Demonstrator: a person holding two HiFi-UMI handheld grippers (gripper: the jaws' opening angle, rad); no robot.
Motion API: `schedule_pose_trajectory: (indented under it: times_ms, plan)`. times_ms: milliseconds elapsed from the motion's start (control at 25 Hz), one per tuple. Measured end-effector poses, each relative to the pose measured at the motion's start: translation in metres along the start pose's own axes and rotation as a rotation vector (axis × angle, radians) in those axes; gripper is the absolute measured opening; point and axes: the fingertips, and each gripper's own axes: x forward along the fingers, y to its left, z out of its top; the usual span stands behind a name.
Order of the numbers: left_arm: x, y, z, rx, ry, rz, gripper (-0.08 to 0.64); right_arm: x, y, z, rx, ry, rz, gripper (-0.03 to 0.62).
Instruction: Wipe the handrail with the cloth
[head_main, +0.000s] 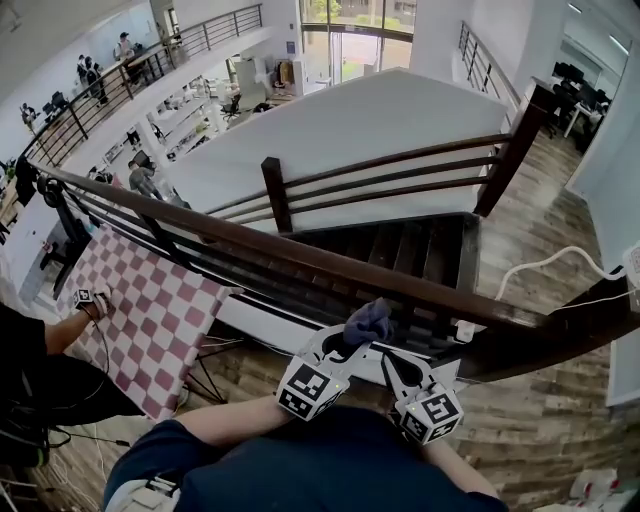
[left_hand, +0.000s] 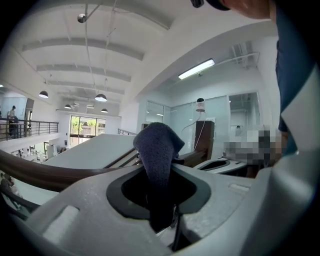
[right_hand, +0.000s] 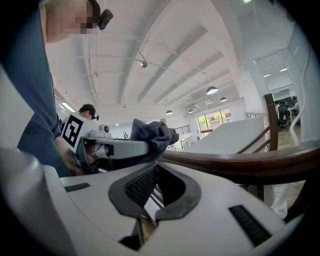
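Observation:
A dark wooden handrail (head_main: 250, 240) runs from upper left to lower right across the head view. My left gripper (head_main: 352, 336) is shut on a dark blue cloth (head_main: 368, 321), which it holds bunched against the near side of the rail. In the left gripper view the cloth (left_hand: 156, 150) stands up between the jaws, with the handrail (left_hand: 50, 172) behind it. My right gripper (head_main: 391, 362) is just right of the left one, below the rail, shut with nothing in it. In the right gripper view the handrail (right_hand: 240, 165) crosses close above the jaw tips, and the cloth (right_hand: 152, 134) shows to the left.
Beyond the rail a dark staircase (head_main: 400, 250) drops away, with a second wooden railing (head_main: 390, 170) behind it. A red-and-white checkered board (head_main: 150, 310) leans at the left, with another person's hand (head_main: 90, 298) on it. A white cable (head_main: 550, 260) crosses the wooden floor at the right.

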Motion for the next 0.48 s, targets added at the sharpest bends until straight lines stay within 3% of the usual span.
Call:
schedule_pose_trajectory:
  times_ms: [480]
  plan:
    - [-0.011, -0.020, -0.003, -0.022, -0.059, -0.051, 0.091, -0.009, 0.007, 0.004, -0.028, -0.041, -0.003, 0.011]
